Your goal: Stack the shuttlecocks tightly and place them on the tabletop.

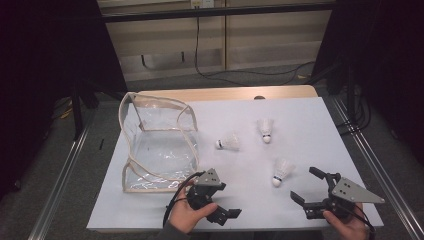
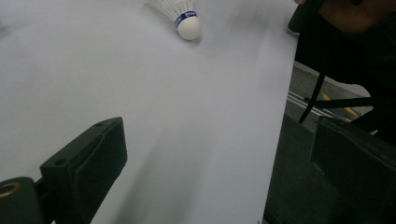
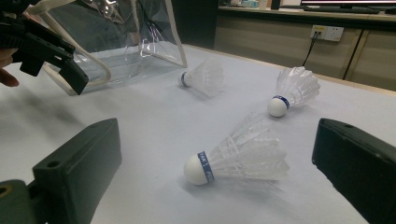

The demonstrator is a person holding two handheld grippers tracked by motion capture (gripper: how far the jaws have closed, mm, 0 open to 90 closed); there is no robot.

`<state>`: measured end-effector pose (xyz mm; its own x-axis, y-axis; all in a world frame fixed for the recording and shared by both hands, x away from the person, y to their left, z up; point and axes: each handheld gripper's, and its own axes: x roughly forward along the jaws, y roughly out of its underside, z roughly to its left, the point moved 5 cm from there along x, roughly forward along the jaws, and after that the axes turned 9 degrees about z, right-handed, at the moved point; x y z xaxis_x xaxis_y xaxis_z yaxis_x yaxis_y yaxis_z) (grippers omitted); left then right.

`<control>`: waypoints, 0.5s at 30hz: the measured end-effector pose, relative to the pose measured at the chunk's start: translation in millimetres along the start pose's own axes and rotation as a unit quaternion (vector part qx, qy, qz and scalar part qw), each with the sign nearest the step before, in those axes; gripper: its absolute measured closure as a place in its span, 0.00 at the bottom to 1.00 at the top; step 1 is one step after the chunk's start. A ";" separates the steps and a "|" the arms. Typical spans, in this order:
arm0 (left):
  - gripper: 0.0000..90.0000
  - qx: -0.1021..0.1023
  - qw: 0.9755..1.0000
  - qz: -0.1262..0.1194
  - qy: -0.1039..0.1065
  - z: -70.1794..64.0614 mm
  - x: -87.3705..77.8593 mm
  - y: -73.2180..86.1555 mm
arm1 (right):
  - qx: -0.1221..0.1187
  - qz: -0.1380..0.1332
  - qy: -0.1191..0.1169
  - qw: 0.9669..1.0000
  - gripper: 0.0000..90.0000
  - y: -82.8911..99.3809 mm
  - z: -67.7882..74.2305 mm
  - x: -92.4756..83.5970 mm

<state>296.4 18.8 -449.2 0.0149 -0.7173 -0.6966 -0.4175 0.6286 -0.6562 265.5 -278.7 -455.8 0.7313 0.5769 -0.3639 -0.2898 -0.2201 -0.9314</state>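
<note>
1. The right gripper [image 1: 309, 186] is low over the white table [image 1: 310, 120], near the front right corner. Its jaws stand wide apart and hold nothing.
2. The near shuttlecock [image 1: 281, 172] lies on its side just ahead of the right gripper, a little to the left of it. In the right gripper view this shuttlecock [image 3: 238, 156] lies between the two jaws but farther out, and touches neither. Its cork points toward the front of the table.
3. The left gripper [image 1: 227, 212] is at the front edge of the table, in the left hand [image 1: 187, 212]. Its jaws point to the right. In the left gripper view the jaws are apart and between them there is bare table.
4. The left gripper view also shows the near shuttlecock [image 2: 180, 14] far out at the top, well apart from the jaws.
5. Two more shuttlecocks lie farther back: the middle one [image 1: 228, 142] near the bag and the far one [image 1: 265, 129] to the right of it.
6. The clear bag [image 1: 157, 145] stands at the left side of the table, just behind the left gripper, with its opening up.
</note>
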 end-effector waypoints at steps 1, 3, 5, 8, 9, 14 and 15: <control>0.04 0.000 1.000 -0.001 0.001 0.2 -0.9 0.8 | 0.000 0.001 0.000 1.000 0.01 0.2 0.0 0.2; 0.04 0.002 1.000 0.003 0.002 -0.4 -2.5 3.1 | -0.001 0.000 0.000 1.000 0.01 0.1 0.4 0.5; 0.04 0.003 1.000 0.006 0.003 -1.4 -3.8 5.0 | 0.000 -0.001 -0.002 1.000 0.01 -0.3 0.9 0.6; 0.04 0.005 1.000 0.006 0.004 -1.5 -7.2 7.2 | 0.001 -0.001 -0.002 1.000 0.01 -0.3 0.8 1.3; 0.04 0.004 1.000 0.002 0.004 -1.3 -8.5 7.8 | 0.001 0.000 -0.002 1.000 0.01 -0.3 0.6 1.2; 0.04 0.006 1.000 0.008 0.000 3.1 -14.2 14.6 | 0.001 -0.003 -0.002 1.000 0.01 0.1 -0.5 1.0; 0.04 0.007 1.000 0.009 -0.001 3.9 -16.0 15.5 | 0.004 -0.001 -0.002 1.000 0.01 0.5 -0.3 0.9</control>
<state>293.2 41.2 -449.4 0.0082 -0.7051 -0.7091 -0.4046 0.6461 -0.6472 266.2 -278.6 -456.6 0.7291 0.5806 -0.3624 -0.2933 -0.2134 -0.9319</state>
